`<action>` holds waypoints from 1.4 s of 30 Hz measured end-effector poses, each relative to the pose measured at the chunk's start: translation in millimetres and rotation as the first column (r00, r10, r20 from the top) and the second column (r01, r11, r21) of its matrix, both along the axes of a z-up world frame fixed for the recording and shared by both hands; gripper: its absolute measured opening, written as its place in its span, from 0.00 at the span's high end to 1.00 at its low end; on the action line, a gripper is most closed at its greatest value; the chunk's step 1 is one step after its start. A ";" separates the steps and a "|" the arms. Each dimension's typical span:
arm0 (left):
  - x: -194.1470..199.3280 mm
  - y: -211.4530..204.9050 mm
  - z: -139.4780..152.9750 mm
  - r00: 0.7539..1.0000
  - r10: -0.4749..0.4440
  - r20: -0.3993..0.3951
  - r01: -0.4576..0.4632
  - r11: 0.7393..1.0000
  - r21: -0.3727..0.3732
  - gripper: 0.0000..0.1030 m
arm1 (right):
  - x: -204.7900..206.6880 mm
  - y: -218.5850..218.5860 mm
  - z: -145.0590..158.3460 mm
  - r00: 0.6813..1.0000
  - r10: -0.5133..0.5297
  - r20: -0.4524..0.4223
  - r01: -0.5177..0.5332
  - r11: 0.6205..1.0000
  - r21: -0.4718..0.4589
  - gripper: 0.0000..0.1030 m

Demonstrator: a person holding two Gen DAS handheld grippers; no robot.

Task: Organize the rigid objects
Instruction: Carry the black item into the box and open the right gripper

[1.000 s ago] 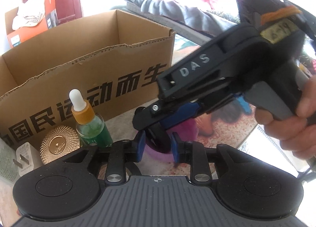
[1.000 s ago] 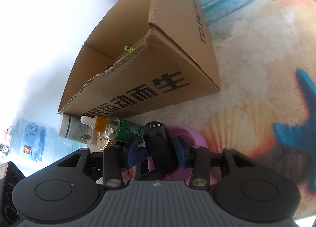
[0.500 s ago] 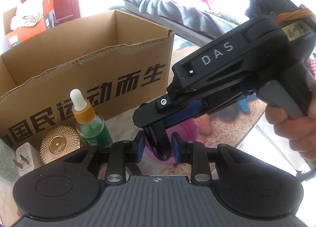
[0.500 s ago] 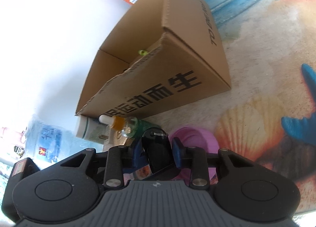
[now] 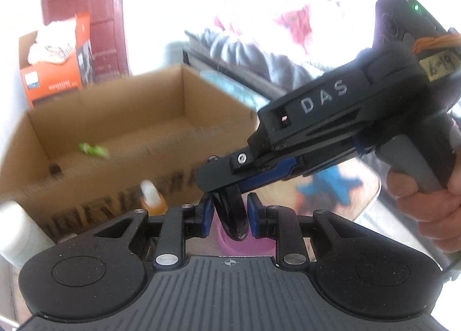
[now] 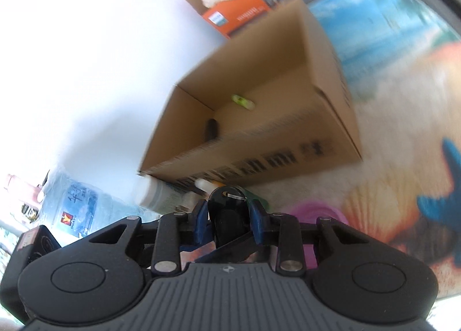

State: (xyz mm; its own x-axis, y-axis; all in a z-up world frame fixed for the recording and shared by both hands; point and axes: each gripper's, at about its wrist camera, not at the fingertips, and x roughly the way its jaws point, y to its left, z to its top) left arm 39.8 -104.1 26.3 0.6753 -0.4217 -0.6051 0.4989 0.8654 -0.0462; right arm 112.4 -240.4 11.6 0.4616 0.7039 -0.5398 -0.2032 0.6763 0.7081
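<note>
Both grippers pinch one black key fob (image 6: 227, 213) low-centre: right gripper (image 6: 228, 220), just been closing, clamps it; left gripper (image 5: 229, 215) too.

Both grippers — left gripper (image 5: 230, 217), right gripper (image 6: 229, 223) — nearly closed (jaws just narrowing), converging.

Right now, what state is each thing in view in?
black fob: held by both grippers.
left gripper: fingers just closed further, shut on the fob.
right gripper: fingers just closed further, shut on the fob.
cardboard box: upright, open-topped, green item inside.
dropper bottle: upright, capped, outside the box.
</note>
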 end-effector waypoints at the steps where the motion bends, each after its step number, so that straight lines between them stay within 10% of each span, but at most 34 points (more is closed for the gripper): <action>1: 1.1 4.5 9.9 1.000 0.006 0.020 -0.005 1.000 -0.006 0.77 | 3.4 4.5 10.7 1.000 0.011 0.024 -0.011 1.000 0.003 0.68; 10: 62.8 54.0 65.9 0.991 0.120 0.066 -0.117 0.992 -0.048 0.78 | 98.1 76.6 72.4 0.985 0.140 0.104 -0.139 0.990 -0.009 0.70; 20: 188.2 92.9 23.7 0.940 0.307 -0.148 -0.299 0.952 0.071 0.80 | 221.7 108.8 18.9 0.991 0.095 -0.099 -0.090 0.995 0.053 0.75; 31: 134.0 109.9 52.2 0.961 0.260 -0.093 -0.265 0.964 -0.039 0.72 | 145.2 43.7 56.7 0.996 0.087 0.031 -0.089 0.994 0.070 0.74; 42: 31.4 79.3 39.7 0.995 0.098 -0.018 -0.100 0.991 -0.094 0.29 | 8.3 -22.6 22.3 0.994 -0.056 0.093 0.056 0.998 0.005 0.66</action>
State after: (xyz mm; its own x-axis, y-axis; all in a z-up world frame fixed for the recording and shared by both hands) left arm 71.2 -24.8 66.0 0.7085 -0.4094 -0.5749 0.4099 0.9018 -0.1370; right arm 120.7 -263.0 33.9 0.5486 0.6767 -0.4911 -0.2304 0.6869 0.6892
